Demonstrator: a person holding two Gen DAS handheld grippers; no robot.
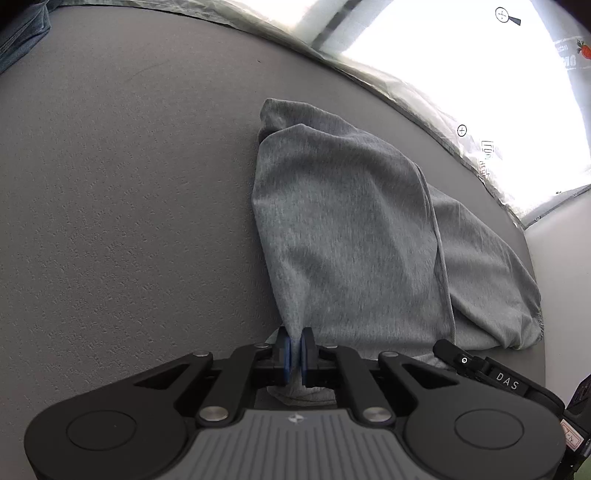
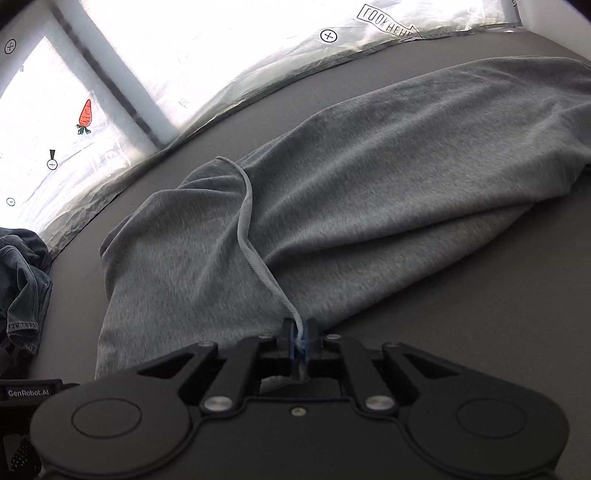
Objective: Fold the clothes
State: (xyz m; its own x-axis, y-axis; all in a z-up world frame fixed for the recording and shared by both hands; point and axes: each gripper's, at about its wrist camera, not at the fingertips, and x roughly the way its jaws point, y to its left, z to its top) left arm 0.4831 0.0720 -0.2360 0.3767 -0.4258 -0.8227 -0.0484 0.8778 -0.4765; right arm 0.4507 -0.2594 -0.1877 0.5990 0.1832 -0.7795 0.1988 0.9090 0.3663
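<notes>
A grey knit garment lies partly folded on the grey table. My left gripper is shut on its near edge, with cloth pinched between the blue pads. In the right wrist view the same garment stretches away across the table, and my right gripper is shut on its hemmed edge, which runs up from the pads as a pale seam. The right gripper's body also shows at the lower right of the left wrist view.
A crumpled blue denim garment lies at the left of the table; it also shows in the left wrist view. A pale printed sheet lines the table's far edge.
</notes>
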